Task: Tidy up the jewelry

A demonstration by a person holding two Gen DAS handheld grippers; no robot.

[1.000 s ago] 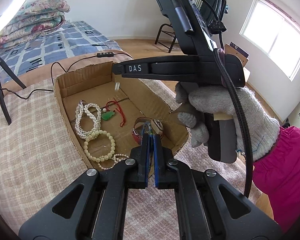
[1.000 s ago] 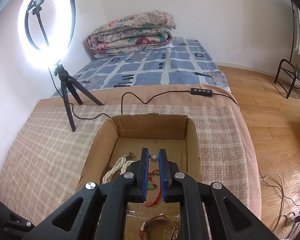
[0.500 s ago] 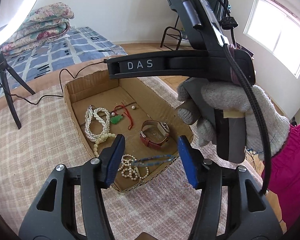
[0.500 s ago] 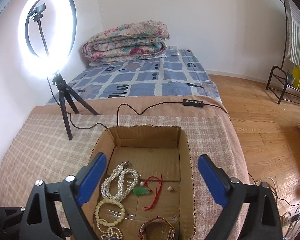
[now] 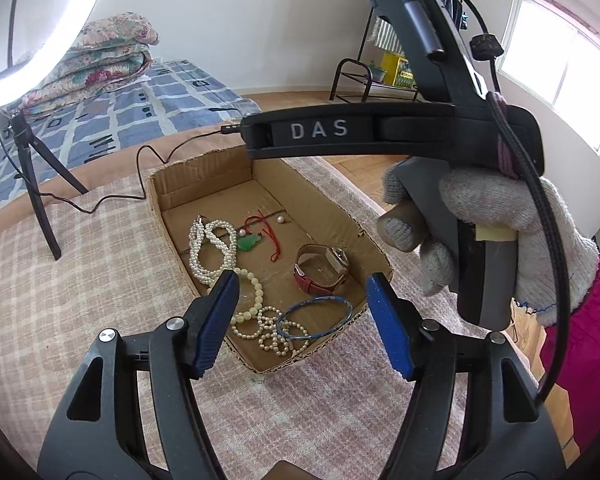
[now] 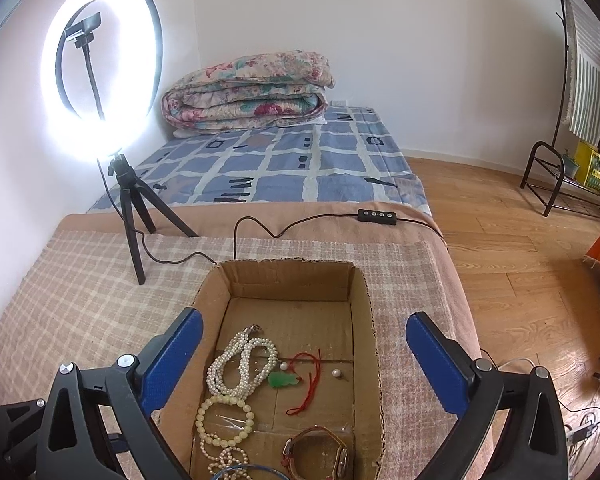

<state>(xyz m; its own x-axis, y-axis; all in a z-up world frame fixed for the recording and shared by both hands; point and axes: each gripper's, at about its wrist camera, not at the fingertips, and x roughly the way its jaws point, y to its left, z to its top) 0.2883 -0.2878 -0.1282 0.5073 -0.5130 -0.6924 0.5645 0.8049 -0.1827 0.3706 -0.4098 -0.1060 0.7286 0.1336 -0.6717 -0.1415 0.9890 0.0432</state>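
Observation:
A shallow cardboard box (image 5: 370, 240) (image 6: 372, 320) lies on the plaid cloth and holds the jewelry: a pearl necklace (image 5: 204, 248) (image 6: 240, 360), a cream bead bracelet (image 5: 252, 300) (image 6: 224, 420), a small pearl bracelet (image 5: 274, 332), a blue bangle (image 5: 320, 312), a red-strap watch (image 5: 324, 268) (image 6: 320, 452), a green pendant on red cord (image 5: 250, 242) (image 6: 284, 379), and a loose pearl earring (image 5: 281, 220) (image 6: 336, 373). My left gripper (image 5: 304, 304) is open and empty above the box's near end. My right gripper (image 6: 304, 356) is open and empty above the box.
A ring light on a black tripod (image 6: 128, 200) (image 5: 32, 184) stands at the cloth's far left; its cable and controller (image 6: 378, 215) trail behind the box. A bed with a folded quilt (image 6: 252, 92) lies beyond. A metal rack (image 6: 560, 176) stands on the wood floor at right.
Both grippers went from shut to open and drew back higher. The blue bangle left my left gripper and the pearl earring left my right; both now lie in the box.

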